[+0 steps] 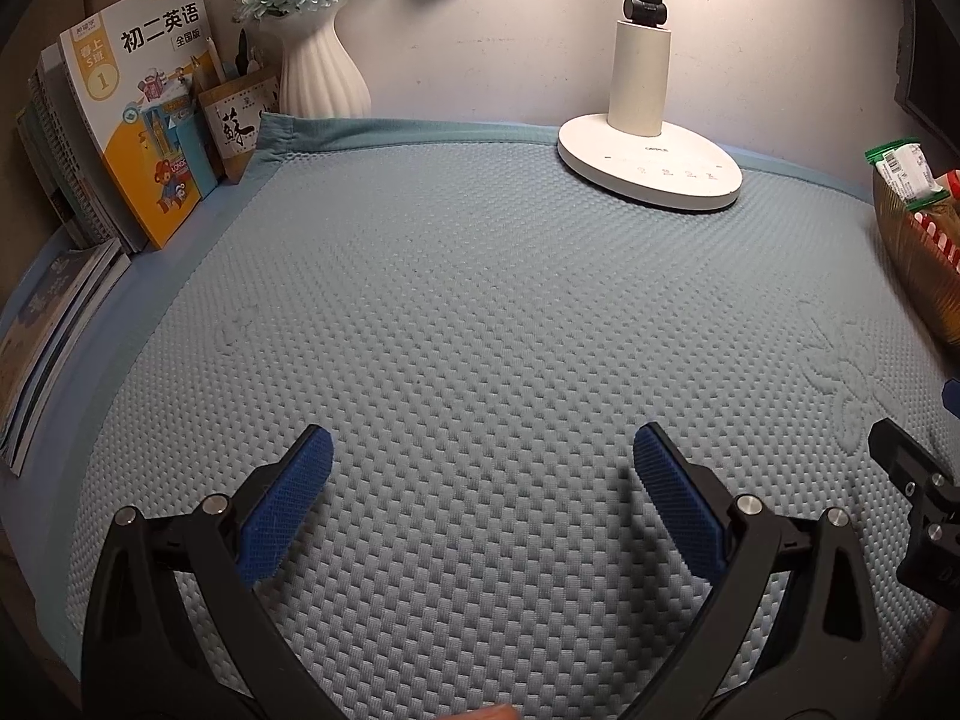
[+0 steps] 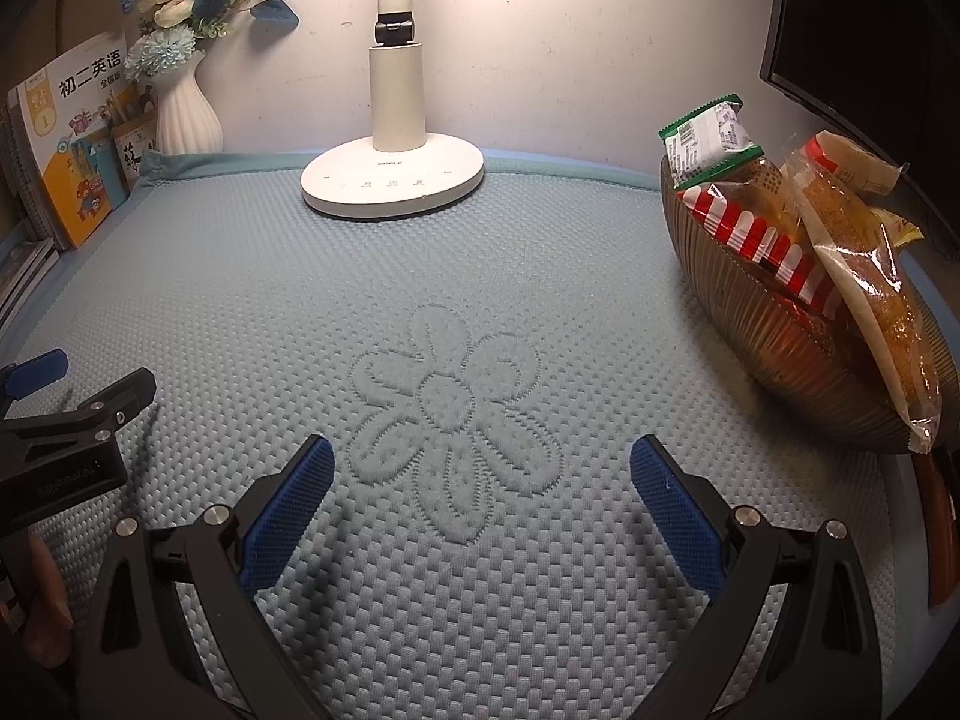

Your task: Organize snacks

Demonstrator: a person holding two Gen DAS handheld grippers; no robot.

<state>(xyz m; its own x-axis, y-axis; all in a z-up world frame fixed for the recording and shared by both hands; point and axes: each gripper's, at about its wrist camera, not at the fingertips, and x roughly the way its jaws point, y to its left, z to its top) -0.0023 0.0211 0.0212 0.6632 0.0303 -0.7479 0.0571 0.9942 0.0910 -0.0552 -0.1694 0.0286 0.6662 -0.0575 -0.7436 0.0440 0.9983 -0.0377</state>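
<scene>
A brown ribbed bowl (image 2: 774, 342) at the right of the blue mat holds several snack packs: a green-and-white packet (image 2: 708, 138), a red-and-white striped pack (image 2: 762, 240) and a clear bag of orange pieces (image 2: 864, 264). In the left wrist view the same bowl (image 1: 918, 258) shows at the far right edge. My right gripper (image 2: 480, 468) is open low over the embroidered flower (image 2: 456, 414), left of the bowl, with nothing between its blue pads. My left gripper (image 1: 483, 456) is open over bare mat, also holding nothing; it appears at the left edge of the right wrist view (image 2: 72, 402).
A white desk lamp (image 2: 393, 180) stands at the back centre. Books (image 1: 126, 126), a pen holder (image 1: 237, 120) and a white vase of flowers (image 1: 321, 72) line the back left. A dark monitor (image 2: 858, 24) hangs behind the bowl. Flat books (image 1: 48, 336) lie at the left edge.
</scene>
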